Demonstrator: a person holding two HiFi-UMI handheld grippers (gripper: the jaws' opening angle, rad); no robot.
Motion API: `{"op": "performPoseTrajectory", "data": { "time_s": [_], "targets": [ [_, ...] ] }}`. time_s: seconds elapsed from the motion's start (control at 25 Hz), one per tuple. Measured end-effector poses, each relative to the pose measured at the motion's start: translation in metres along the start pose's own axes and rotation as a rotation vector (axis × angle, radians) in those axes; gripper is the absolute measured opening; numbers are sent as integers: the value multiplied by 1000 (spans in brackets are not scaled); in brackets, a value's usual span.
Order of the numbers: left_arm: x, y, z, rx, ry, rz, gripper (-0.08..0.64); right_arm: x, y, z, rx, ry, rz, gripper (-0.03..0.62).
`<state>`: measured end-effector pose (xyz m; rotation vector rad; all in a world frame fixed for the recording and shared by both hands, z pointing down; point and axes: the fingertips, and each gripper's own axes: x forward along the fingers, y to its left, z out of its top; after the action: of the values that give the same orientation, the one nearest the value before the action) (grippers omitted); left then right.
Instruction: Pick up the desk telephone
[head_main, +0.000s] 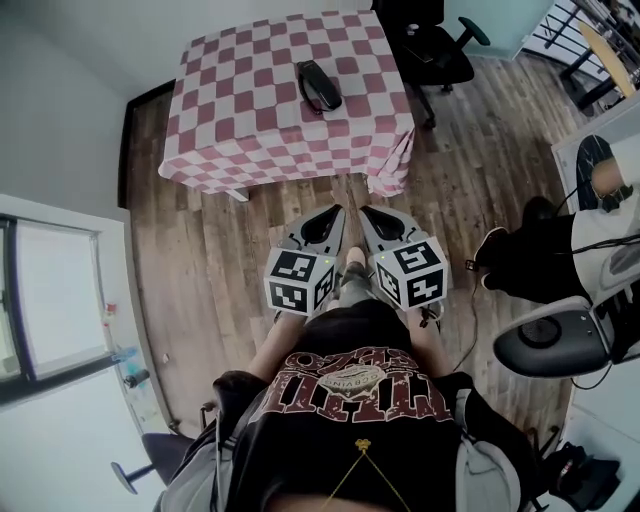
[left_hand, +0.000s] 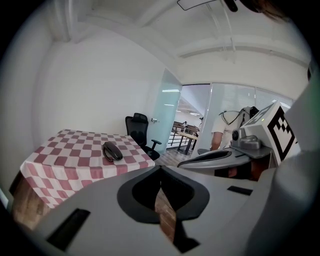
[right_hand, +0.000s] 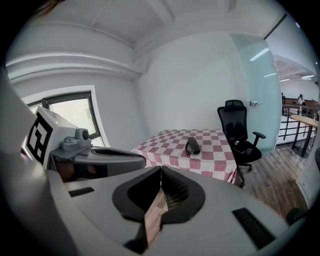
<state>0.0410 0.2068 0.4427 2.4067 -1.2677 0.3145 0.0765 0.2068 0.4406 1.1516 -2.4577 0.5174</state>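
A black desk telephone (head_main: 319, 84) lies on a table with a pink-and-white checked cloth (head_main: 250, 120). It shows too in the left gripper view as the telephone (left_hand: 112, 150) and in the right gripper view as the telephone (right_hand: 192, 145). My left gripper (head_main: 335, 212) and right gripper (head_main: 366, 213) are held side by side over the wooden floor, well short of the table. Both point toward it. The jaws of each meet at the tips with nothing between them.
A black office chair (head_main: 432, 45) stands at the table's far right corner. Someone sits by a white desk (head_main: 590, 150) at the right, with a grey chair (head_main: 560, 338) nearby. A window (head_main: 50, 300) is at the left.
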Motion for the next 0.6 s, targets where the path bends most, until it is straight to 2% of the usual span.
{"op": "performPoseTrajectory", "data": {
  "time_s": [0.6],
  "targets": [
    [61,44,46,-42,-10,47,8,54,-50,54,-34,13,60,18]
  ]
}}
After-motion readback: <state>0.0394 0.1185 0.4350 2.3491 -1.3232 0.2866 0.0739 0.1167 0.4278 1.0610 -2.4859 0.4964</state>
